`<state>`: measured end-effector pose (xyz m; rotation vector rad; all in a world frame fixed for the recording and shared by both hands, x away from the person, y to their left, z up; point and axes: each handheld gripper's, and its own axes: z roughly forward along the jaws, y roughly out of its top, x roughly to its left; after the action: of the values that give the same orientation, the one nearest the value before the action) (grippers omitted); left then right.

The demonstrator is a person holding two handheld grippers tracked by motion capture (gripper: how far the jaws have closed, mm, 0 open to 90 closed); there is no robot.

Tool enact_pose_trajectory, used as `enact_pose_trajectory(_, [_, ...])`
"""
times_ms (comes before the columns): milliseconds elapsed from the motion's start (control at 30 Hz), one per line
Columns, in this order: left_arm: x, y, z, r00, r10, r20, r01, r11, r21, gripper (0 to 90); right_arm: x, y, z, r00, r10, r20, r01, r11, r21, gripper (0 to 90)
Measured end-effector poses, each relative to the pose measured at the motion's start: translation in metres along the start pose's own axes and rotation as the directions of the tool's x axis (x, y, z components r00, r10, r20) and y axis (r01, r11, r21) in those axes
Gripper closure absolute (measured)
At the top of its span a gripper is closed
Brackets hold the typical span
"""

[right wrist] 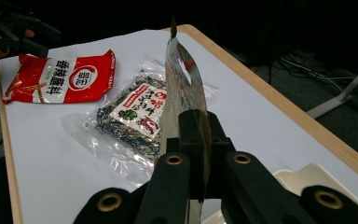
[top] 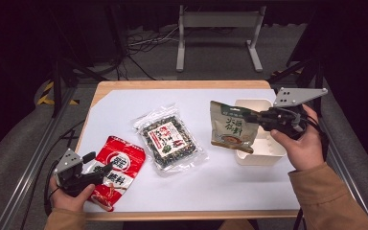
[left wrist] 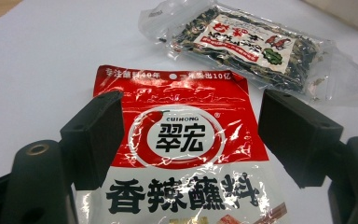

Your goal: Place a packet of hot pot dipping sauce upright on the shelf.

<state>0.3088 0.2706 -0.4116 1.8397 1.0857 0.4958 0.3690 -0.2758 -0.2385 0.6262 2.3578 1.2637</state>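
Observation:
A red-and-white sauce packet (top: 120,163) lies flat near the table's front left corner. My left gripper (top: 98,163) stands open at its near end, and the packet (left wrist: 186,149) lies under the gap between the two black jaws of that gripper (left wrist: 191,135). My right gripper (top: 255,117) is shut on the right edge of a beige-and-green pouch (top: 231,125), holding it upright above the left rim of a white bin (top: 268,148). In the right gripper view the pouch (right wrist: 181,79) stands edge-on, pinched in the gripper (right wrist: 200,140).
A clear bag of dark dried food (top: 168,139) lies mid-table between the two packets, also seen as the clear bag (left wrist: 251,44) and the clear bag (right wrist: 130,112). A white sheet (top: 124,110) covers the wooden table. A metal frame (top: 218,33) stands beyond the far edge.

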Motion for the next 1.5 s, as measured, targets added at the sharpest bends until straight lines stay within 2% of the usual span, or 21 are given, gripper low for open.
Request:
enact_pose_trajectory(167, [0.001,-0.003,-0.003,0.9999,-0.008,0.006,0.008,0.9999,0.01,23.0,-0.011,0.002,-0.003,0.9997,-0.023,0.011,0.023,1.0,-0.003,89.9])
enact_pose_trajectory(500, [0.002,-0.005,-0.007,0.9999,-0.011,-0.009,0.011,0.9999,0.004,23.0,-0.036,0.002,-0.006,0.9965,-0.07,0.045,0.069,0.997,0.02,89.9])
enact_pose_trajectory(733, [0.002,-0.009,-0.01,0.9997,-0.015,-0.02,0.015,0.9998,0.01,22.9,-0.053,0.0,-0.009,0.9954,-0.078,0.055,0.078,0.997,0.007,89.9])
enact_pose_trajectory(900, [0.002,-0.012,-0.016,0.9991,-0.021,-0.035,0.022,0.9997,0.01,23.0,-0.069,0.001,-0.011,0.992,-0.107,0.066,0.107,0.994,0.004,89.8])
enact_pose_trajectory(967, [0.002,-0.013,-0.017,0.9988,-0.026,-0.041,0.026,0.9996,0.009,23.0,-0.071,0.001,-0.011,0.9915,-0.11,0.069,0.11,0.994,0.004,89.9])
enact_pose_trajectory(1167, [0.0,-0.018,-0.021,0.9983,-0.024,-0.053,0.025,0.9995,0.019,22.9,-0.091,-0.002,-0.007,0.9905,-0.112,0.081,0.112,0.994,0.003,89.8])
enact_pose_trajectory(1267, [-0.003,-0.019,-0.023,0.9979,-0.021,-0.061,0.022,0.9996,0.02,22.9,-0.098,-0.002,-0.005,0.987,-0.126,0.1,0.125,0.992,0.011,89.8])
enact_pose_trajectory(1500, [-0.002,-0.018,-0.021,0.998,-0.02,-0.059,0.022,0.9995,0.023,22.9,-0.113,-0.004,-0.001,0.984,-0.128,0.123,0.127,0.992,0.022,89.8])
